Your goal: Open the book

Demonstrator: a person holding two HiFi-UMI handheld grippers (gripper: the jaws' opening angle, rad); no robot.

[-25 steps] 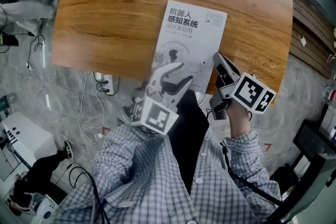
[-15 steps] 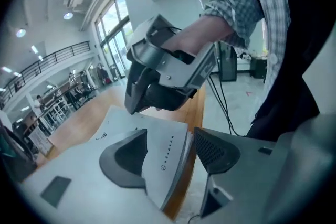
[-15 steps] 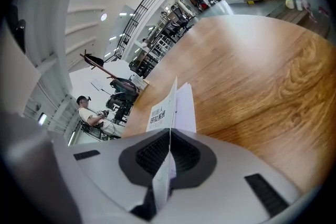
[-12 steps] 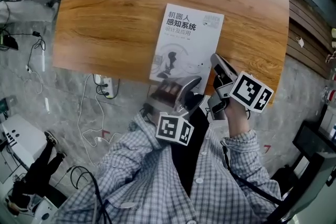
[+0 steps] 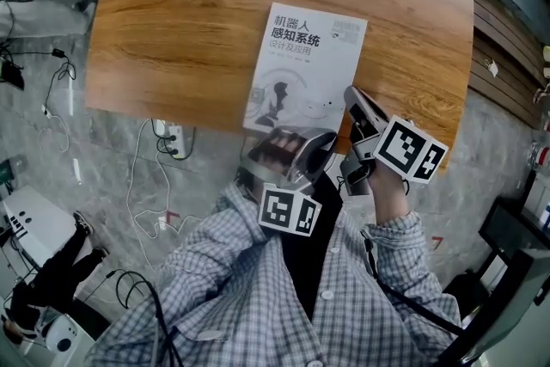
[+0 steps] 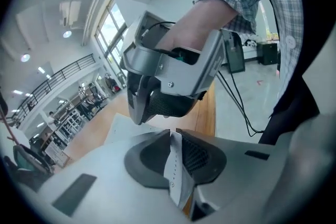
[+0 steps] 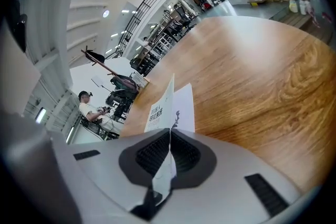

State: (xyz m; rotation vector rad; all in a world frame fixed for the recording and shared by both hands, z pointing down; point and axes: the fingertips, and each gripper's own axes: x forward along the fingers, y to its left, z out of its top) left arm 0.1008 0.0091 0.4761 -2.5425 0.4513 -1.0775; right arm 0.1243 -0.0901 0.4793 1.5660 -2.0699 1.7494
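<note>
Checked-sleeved arms (image 5: 395, 271) reach forward and down. The grey left gripper (image 6: 170, 139), its jaws having just been closing, pinches sheets at the near edge of a white paperback book (image 5: 309, 64). Beside it, the grey right gripper (image 7: 169, 136) clamps the book's near right corner. The book lies at the near edge of a brown wooden table (image 5: 189, 13).

The head view is evenly and brightly lit from overhead. A soft sheen is seen on the table (image 5: 172, 30) w/o hard glare, and the book (image 5: 309, 64) cover is rendered crisp, w/ hardly any shadow cast. Strong barrel distortion is noted at the edges, and the corners are darkened. In the left gripper view, daylight is admitted thru tall windows (image 6: 110, 23) and added to by ceiling lamps (image 6: 67, 34); highlights there are blown out. In the 2 gripper views the foreground nearest the lens is left soft, the bkgd sharper, and a dark fisheye vignette is seen all round.
</note>
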